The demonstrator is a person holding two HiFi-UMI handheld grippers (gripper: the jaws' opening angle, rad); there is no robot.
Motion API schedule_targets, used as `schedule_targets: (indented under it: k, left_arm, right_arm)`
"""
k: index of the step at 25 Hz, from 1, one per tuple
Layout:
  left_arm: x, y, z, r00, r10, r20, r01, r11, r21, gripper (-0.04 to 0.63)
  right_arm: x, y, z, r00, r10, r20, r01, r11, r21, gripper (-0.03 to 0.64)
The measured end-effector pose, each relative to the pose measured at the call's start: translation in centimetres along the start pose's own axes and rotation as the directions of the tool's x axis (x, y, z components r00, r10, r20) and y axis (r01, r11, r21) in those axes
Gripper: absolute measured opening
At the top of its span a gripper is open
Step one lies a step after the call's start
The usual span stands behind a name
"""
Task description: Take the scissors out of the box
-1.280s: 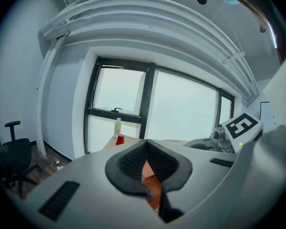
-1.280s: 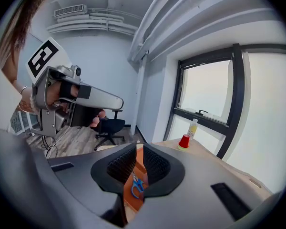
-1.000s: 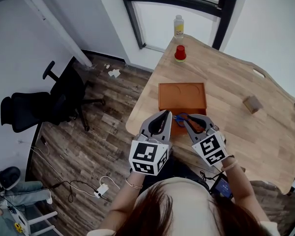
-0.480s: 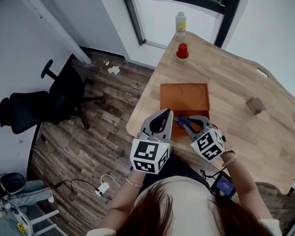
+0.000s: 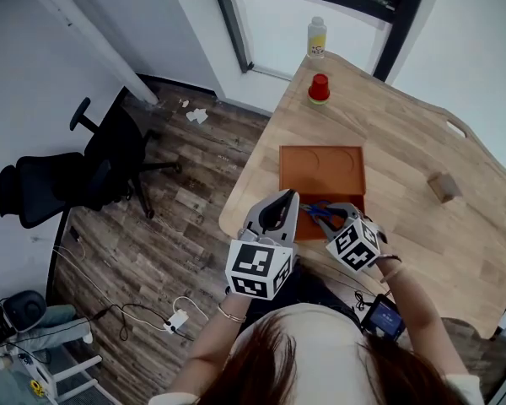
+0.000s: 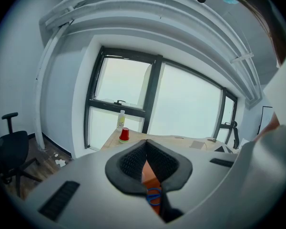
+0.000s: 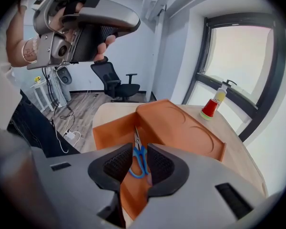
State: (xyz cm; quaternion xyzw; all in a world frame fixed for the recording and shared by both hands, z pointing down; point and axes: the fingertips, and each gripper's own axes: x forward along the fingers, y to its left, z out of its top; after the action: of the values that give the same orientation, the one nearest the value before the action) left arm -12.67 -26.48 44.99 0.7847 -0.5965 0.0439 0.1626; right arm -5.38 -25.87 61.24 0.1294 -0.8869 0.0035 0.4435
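Might snag the box point(image 7: 181, 123) wall, seemingly close, lowering the just-widened right hand-held gripper point(image 7: 135, 166), jaws straddling the ungripped scissors point(image 7: 137, 147).

table point(image 5: 422, 234): light wood with a wavy edge, set near the window
window point(image 5: 320, 11): big and bright, with a dark frame
bottle point(image 5: 317, 38): small, with a yellow label, at the far end of the table
red cup point(image 5: 320, 89): just beside the bottle, a bit closer
wood block point(image 5: 442, 186): small, alone on the right side of the table
chair point(image 5: 76, 171): black, on wheels, left of the table
floor point(image 5: 177, 234): dark wood boards
wires point(image 5: 131, 317): black, lying on the floor by a white plug box point(image 5: 177, 321)
paper bits point(image 5: 196, 116): white, on the floor near the wall
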Motion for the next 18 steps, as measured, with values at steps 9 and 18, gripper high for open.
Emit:
schedule_targets:
  k: [9,18]
  left_arm:
    - [0.8,0.7,-1.0,1.0,0.001,-0.028,-0.002,1.0,-0.016,0.018]
    - [1.6,1.3,-1.5,0.999,0.006,-0.043,-0.007,1.0,-0.025,0.018]
  right_arm:
    - [2.8,-0.3,-2.1,0.992,0.054,-0.115,-0.056,0.998,-0.011,0.137]
    - [5.1,-0.2,-3.6,0.976,0.09,-0.199,-0.099,0.994,-0.038,0.147]
